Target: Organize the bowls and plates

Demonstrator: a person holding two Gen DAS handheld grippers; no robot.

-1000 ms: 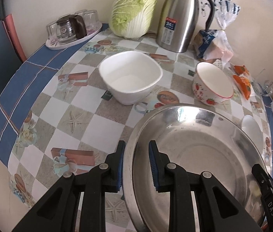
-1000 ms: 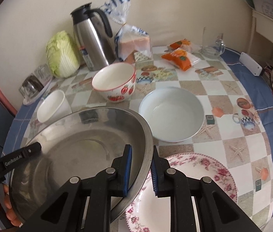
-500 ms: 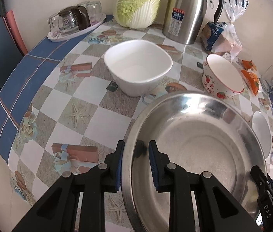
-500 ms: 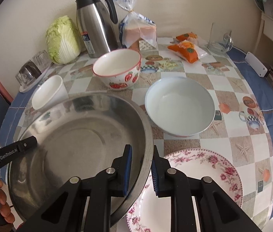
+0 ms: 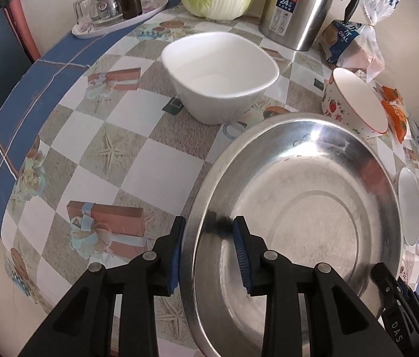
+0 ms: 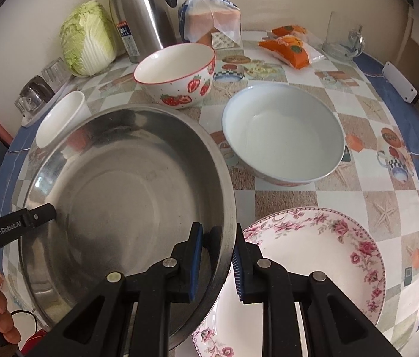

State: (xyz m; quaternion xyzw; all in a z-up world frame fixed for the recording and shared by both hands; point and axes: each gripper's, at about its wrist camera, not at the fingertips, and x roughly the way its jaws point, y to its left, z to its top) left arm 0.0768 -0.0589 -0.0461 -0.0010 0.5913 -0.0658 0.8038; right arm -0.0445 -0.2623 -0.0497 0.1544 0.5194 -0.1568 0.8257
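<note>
Two grippers straddle one steel basin (image 5: 313, 208) — left gripper (image 5: 209, 250) on its near-left rim, jaws opening, pads just clear; right gripper (image 6: 217, 263) clenched on the opposite rim, basin between them, overlapping the floral plate (image 6: 313, 255).

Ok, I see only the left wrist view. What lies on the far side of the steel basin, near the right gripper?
Observer: A floral plate lies there; the steel basin hides part of its edge.
Operator: Does the right gripper grip the basin?
Observer: Yes, the right gripper is closed on the rim, one pad inside, one outside.
Operator: Any bowl near the plate?
Observer: A pale blue bowl stands behind the plate, apart from it.
</note>
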